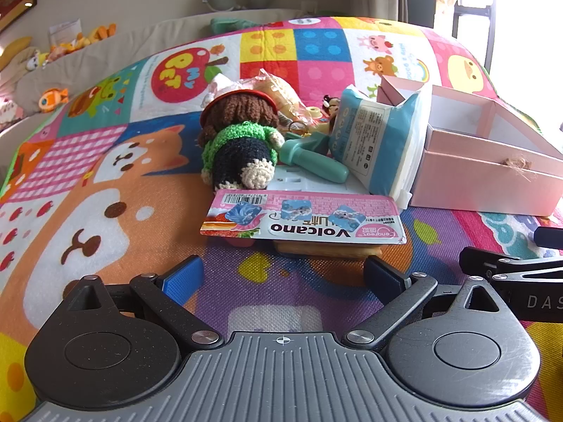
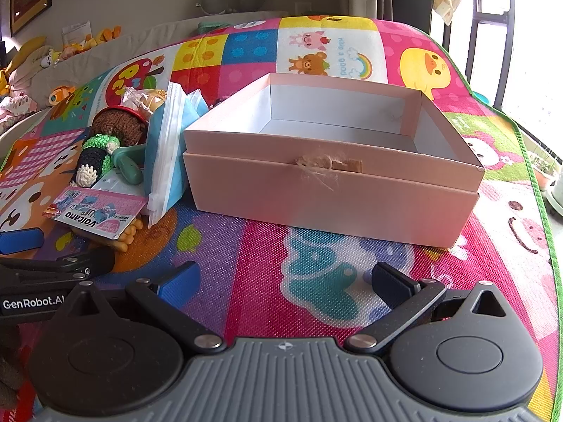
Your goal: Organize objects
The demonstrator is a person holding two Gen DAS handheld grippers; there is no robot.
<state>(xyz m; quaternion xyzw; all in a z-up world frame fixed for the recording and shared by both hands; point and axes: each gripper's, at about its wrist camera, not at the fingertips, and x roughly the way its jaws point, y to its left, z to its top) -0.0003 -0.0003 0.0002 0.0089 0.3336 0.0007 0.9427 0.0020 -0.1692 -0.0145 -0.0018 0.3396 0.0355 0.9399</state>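
The left tool hangs released over the play mat, its two fingers spread wide with nothing between them. Just ahead of it lies a flat pink snack pack printed "Volcano", resting on top of a tan item that is mostly hidden. Behind the pack a crocheted doll in a green top and red hat lies on the mat, touching a teal toy handle. A blue-and-white tissue pack leans tilted against the left wall of the pink box. A wrapped bun sits behind the doll, with some small trinkets beside it that are too small to make out.

The right tool is likewise released, fingers apart and empty, held low over the mat in front of the box. The box stands open with white inner walls, and a bit of frayed twine is stuck on its front wall. To its left the tissue pack touches the box, and the doll, teal handle and snack pack cluster beside it. The left tool's arm shows at the left edge of this view.

Plush toys line the sofa behind the mat.
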